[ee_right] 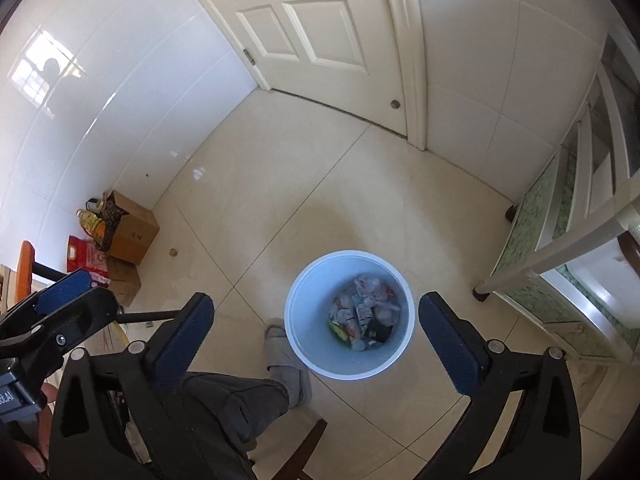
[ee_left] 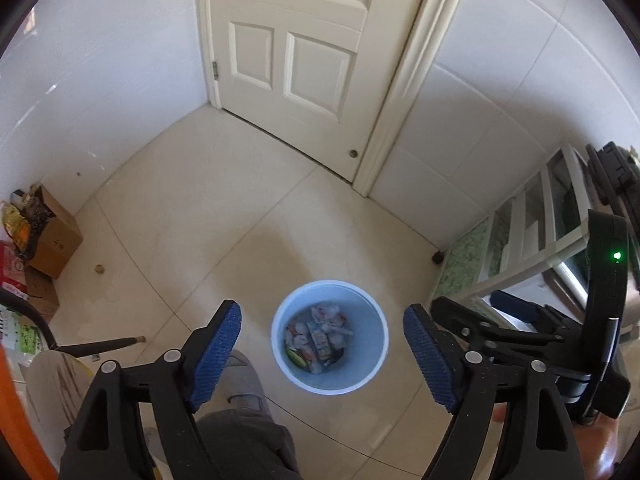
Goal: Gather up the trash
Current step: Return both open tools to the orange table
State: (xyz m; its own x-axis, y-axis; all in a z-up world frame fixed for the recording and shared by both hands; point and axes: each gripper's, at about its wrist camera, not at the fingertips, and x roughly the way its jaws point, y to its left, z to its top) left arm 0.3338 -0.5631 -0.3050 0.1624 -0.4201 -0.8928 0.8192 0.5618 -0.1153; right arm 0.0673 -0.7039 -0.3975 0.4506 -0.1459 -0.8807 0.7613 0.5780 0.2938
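Note:
A pale blue round bin stands on the tiled floor and holds several crumpled wrappers and packets. It also shows in the right wrist view with the trash inside. My left gripper is open and empty, held high above the bin. My right gripper is open and empty, also above the bin. The right gripper shows at the right edge of the left wrist view; the left gripper shows at the left edge of the right wrist view.
A white closed door is straight ahead. Cardboard boxes and bags sit by the left wall. A white shelf unit stands at the right. The person's leg and grey slipper are beside the bin. A chair leg lies left.

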